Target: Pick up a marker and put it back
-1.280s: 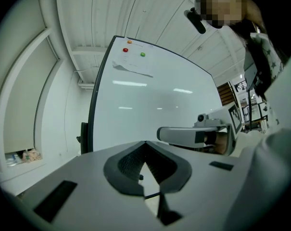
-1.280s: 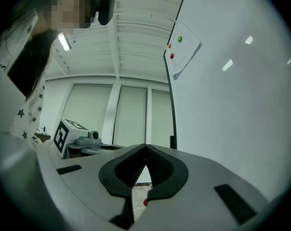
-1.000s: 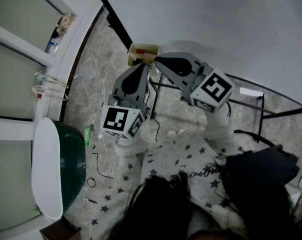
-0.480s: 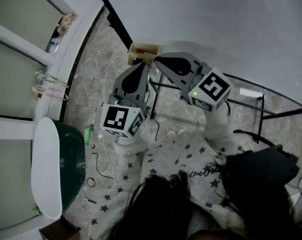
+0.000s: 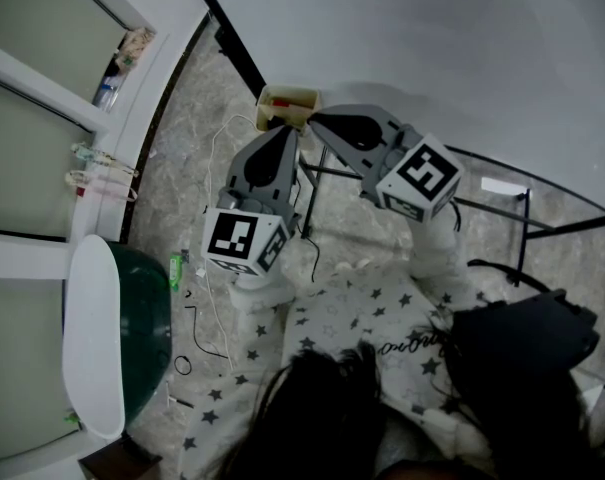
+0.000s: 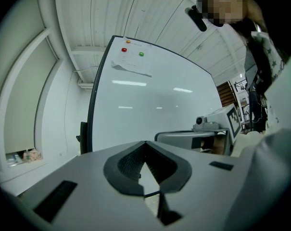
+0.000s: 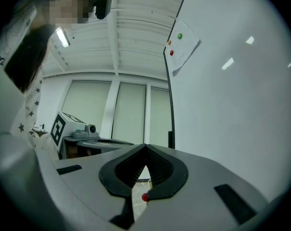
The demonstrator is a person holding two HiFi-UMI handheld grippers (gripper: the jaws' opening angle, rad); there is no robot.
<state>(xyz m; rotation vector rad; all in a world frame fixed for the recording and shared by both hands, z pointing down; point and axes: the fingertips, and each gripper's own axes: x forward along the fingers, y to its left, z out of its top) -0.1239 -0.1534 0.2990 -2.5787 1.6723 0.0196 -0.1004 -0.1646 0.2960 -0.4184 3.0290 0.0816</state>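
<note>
A small cream marker tray hangs at the whiteboard's lower edge, with a red marker lying in it. My left gripper points up at the tray from just below, its jaws shut and empty. My right gripper reaches in from the right, its tips right next to the tray, also shut with nothing held. In the left gripper view the left gripper faces the whiteboard. In the right gripper view a red spot shows below the closed right gripper.
A dark green bin with a white rim stands at the left by the windows. Cables lie on the stone floor. The whiteboard's black stand legs cross the floor at right. A black bag sits at the person's side.
The right gripper's marker cube has shifted very slightly to the left. The left gripper and the tray stay as they were.
</note>
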